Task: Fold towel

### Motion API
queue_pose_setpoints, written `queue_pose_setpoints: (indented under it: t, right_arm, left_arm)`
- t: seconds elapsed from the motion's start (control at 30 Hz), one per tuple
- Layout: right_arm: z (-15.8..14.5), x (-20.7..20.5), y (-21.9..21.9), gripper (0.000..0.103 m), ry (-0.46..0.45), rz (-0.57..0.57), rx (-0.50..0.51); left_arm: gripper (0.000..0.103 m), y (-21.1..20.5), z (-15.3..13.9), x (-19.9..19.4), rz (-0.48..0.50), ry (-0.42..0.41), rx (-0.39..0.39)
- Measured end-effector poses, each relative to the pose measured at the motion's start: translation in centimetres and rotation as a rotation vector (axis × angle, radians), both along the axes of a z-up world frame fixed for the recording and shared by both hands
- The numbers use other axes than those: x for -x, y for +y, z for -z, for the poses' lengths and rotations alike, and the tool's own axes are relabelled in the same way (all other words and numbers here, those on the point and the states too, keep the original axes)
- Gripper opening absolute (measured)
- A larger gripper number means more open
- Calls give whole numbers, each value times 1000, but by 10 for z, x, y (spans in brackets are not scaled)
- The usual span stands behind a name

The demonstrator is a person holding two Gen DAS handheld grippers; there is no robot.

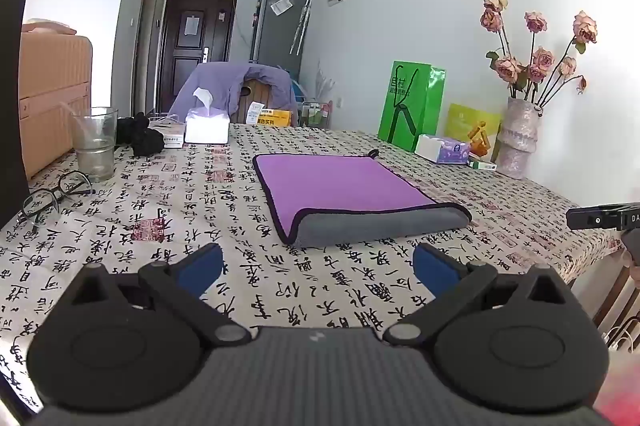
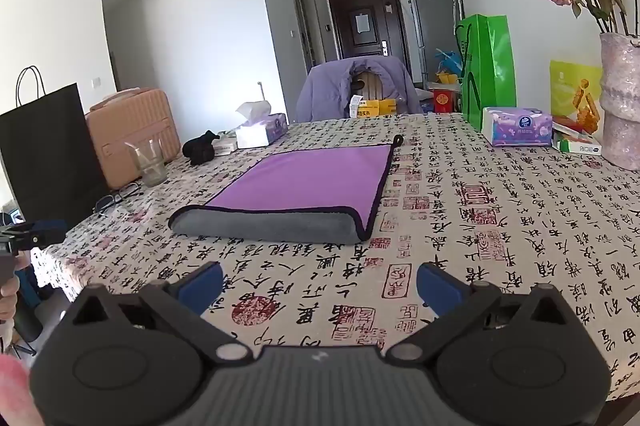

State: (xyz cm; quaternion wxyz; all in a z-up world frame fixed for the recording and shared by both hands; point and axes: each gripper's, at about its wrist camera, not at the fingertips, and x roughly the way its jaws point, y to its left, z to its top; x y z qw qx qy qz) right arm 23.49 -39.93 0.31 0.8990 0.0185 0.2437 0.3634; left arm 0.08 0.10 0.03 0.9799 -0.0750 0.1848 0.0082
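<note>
Purple towel (image 1: 344,185) lies on the calligraphy tablecloth (image 1: 160,218), near edge turned grey-side up; left gripper (image 1: 318,268) and right gripper (image 2: 320,284) hover with jaws spread, empty

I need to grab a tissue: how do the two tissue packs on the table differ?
The far tissue pack is opened, a white tissue sticking up; the pack by the vase shows no tissue pulled out. The far pack sits beside a black object, the other beside the green bag. Both are white and purple.
</note>
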Motion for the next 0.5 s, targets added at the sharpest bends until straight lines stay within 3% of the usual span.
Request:
queue_pose_setpoints:
  t: [0.5]
  right_arm:
    - [0, -2, 2, 103, 9, -2, 7]
  left_arm:
    - [103, 1, -1, -1, -3, -9, -14]
